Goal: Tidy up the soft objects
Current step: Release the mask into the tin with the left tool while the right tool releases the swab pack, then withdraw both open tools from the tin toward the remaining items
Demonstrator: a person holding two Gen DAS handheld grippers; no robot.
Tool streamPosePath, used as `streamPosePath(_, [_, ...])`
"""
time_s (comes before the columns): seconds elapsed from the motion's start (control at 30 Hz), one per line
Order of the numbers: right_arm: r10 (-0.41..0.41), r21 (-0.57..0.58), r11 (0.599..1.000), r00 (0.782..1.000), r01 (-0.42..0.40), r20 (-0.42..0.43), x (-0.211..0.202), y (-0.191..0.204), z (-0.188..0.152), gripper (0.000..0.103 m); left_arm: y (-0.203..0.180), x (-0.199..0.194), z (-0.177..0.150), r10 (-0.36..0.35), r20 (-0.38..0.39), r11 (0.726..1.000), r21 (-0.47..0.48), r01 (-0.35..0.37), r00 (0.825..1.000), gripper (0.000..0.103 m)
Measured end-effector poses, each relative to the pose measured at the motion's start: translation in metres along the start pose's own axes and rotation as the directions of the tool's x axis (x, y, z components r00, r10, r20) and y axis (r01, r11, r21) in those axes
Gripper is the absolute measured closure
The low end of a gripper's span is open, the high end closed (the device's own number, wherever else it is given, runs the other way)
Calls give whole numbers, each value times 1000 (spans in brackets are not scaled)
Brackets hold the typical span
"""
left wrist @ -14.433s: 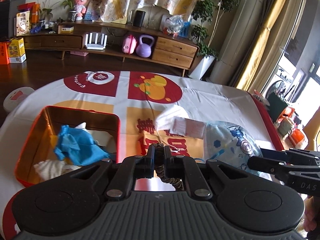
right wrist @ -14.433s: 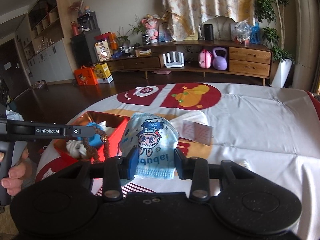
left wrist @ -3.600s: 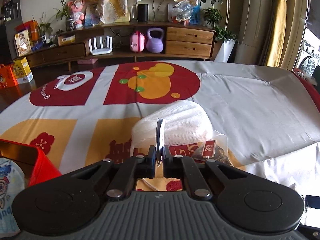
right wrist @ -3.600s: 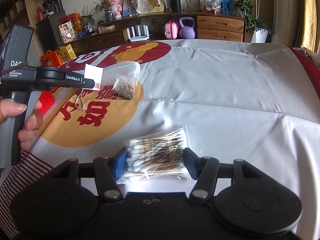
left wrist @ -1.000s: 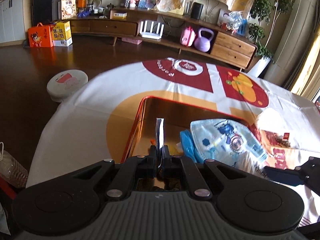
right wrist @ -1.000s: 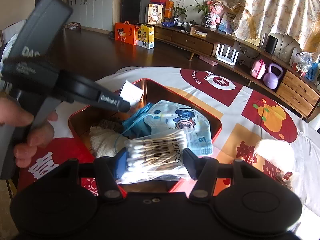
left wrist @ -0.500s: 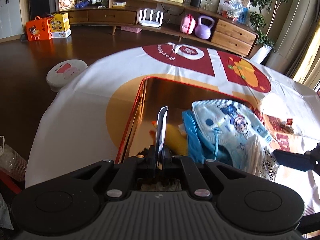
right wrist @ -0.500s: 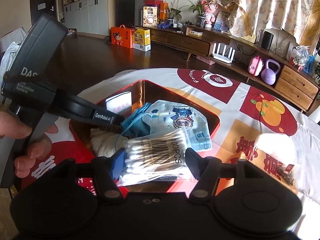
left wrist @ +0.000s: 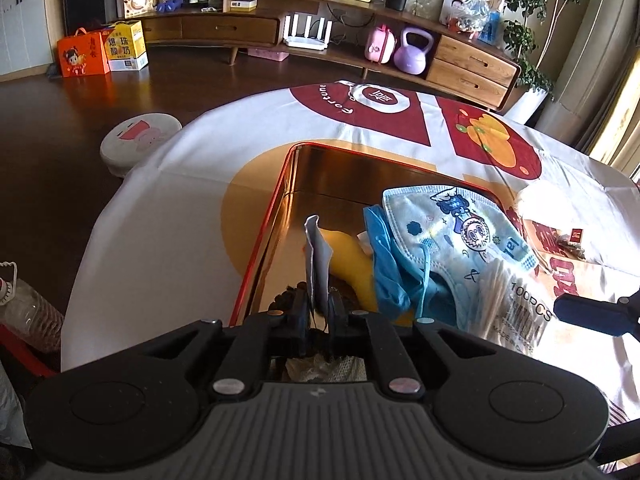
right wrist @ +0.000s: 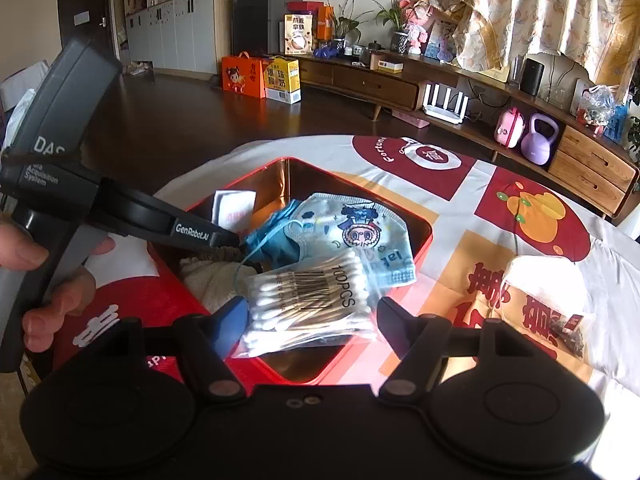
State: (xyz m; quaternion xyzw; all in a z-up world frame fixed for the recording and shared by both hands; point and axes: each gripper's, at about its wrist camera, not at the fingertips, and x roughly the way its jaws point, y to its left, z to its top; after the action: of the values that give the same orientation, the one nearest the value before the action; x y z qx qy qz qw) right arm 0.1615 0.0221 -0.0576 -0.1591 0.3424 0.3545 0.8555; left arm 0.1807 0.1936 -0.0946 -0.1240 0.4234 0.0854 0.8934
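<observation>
Over the red tin (right wrist: 420, 248) on the printed tablecloth (left wrist: 180, 208), both grippers were at work. The left gripper (left wrist: 319, 310) had its fingers nearly together on a small white packet (left wrist: 316, 264), which stood upright between them over the tin's near-left corner; whether it was truly pinched or only resting in a slight gap could not be told for certain, though it looked held. The right gripper (right wrist: 308, 320) was spread, its fingers either side of the swab bag (right wrist: 312, 300) without visibly pressing it; the bag lay on the pile, its near end overhanging the tin's front rim. Inside the tin lay a cartoon mask (right wrist: 352, 232), a blue glove (right wrist: 276, 244) and a pale cloth (right wrist: 216, 276), with something yellow (left wrist: 348, 256) underneath, seen only from the left wrist. Outside, well apart to the right, a white gauze bundle (right wrist: 544, 280) and a tea bag (right wrist: 568, 328) were yet to be packed. The main risk, as I judged it, was the swab bag: slick plastic perched on a soft heap could slide forward over the rim once the right gripper pulled back. The packet, dropped from its edge-on pose, might tip against the wall or lodge awkwardly. The left gripper's fingers were also close to the mask's ear loop (left wrist: 428, 264), which could snag and drag the mask out on withdrawal.
</observation>
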Motion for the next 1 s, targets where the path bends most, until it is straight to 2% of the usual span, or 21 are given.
streamPosePath(0.17, [0,10,1000,1000,0,25,-12,-2,0,28,-3,-9,-1,6,17,1000,3,-6,1000,93])
streamPosePath(0.27, [2,24,1000,999,-3,50,-23,-6,1,20,-7,-17,-2,5,37,1000,15,-5,999,93])
streamPosePath(0.6, [12,78,997,993,-22,118,-65,-26,-3,17,-24,-53,-6,-19,109,998,65,12,994,93])
streamPosePath(0.67, [13,90,996,992,-25,129,-72,-31,-6,17,-28,-58,-7,-28,115,998,68,20,993,86])
streamPosePath(0.7, [13,96,995,991,-26,132,-76,-33,-7,16,-31,-61,-8,-31,120,997,69,23,992,73])
streamPosePath(0.73, [15,103,994,991,-29,136,-80,-35,-8,16,-33,-63,-9,-36,124,997,71,28,992,53])
streamPosePath(0.8, [13,112,993,989,-30,146,-88,-39,-12,16,-39,-69,-10,-55,140,996,74,45,989,26])
streamPosePath(0.87, [5,117,993,988,-23,154,-96,-44,-16,16,-48,-75,-11,-70,151,995,84,58,986,26])
streamPosePath(1.0, [-18,137,990,986,-5,167,-110,-60,-25,9,-72,-84,-11,-104,159,989,120,86,982,25])
